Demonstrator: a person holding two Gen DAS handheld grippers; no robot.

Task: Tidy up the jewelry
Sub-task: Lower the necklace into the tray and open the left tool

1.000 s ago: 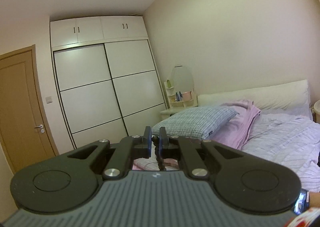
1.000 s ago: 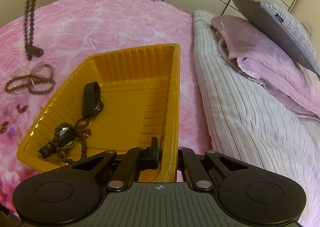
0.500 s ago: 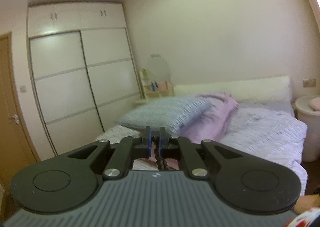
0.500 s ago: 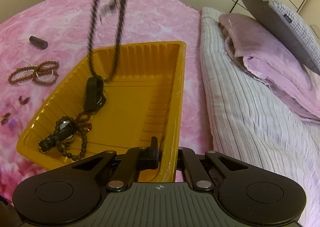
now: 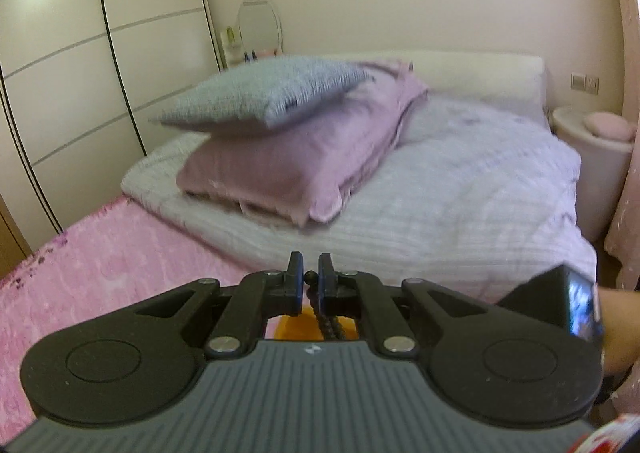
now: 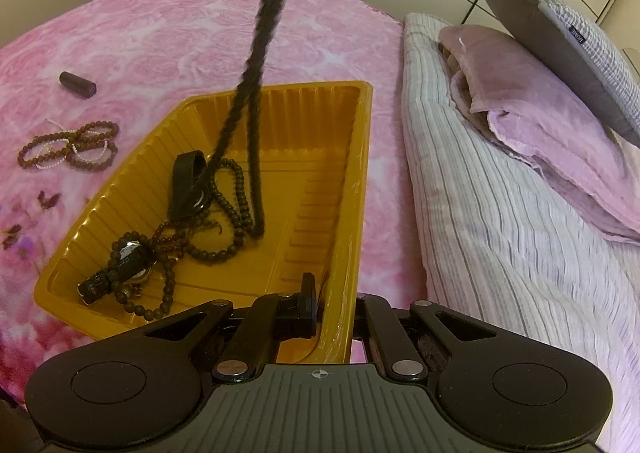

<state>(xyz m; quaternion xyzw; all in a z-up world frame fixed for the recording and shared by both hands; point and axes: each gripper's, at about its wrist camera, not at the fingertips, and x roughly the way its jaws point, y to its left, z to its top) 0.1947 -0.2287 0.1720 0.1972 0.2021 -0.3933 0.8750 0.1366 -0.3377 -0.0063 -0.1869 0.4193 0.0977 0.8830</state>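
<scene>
A pink flowered bedspread [image 6: 168, 41] carries the yellow tray [image 6: 362, 157]. My left gripper [image 5: 308, 276] pinches the top of a dark bead necklace [image 6: 256, 65], which hangs straight down with its lower end coiling on the tray floor toward the far left corner. My right gripper [image 6: 334, 305] clamps the tray's near right wall. More beaded bracelets [image 6: 70, 145] lie beyond the tray's left edge.
</scene>
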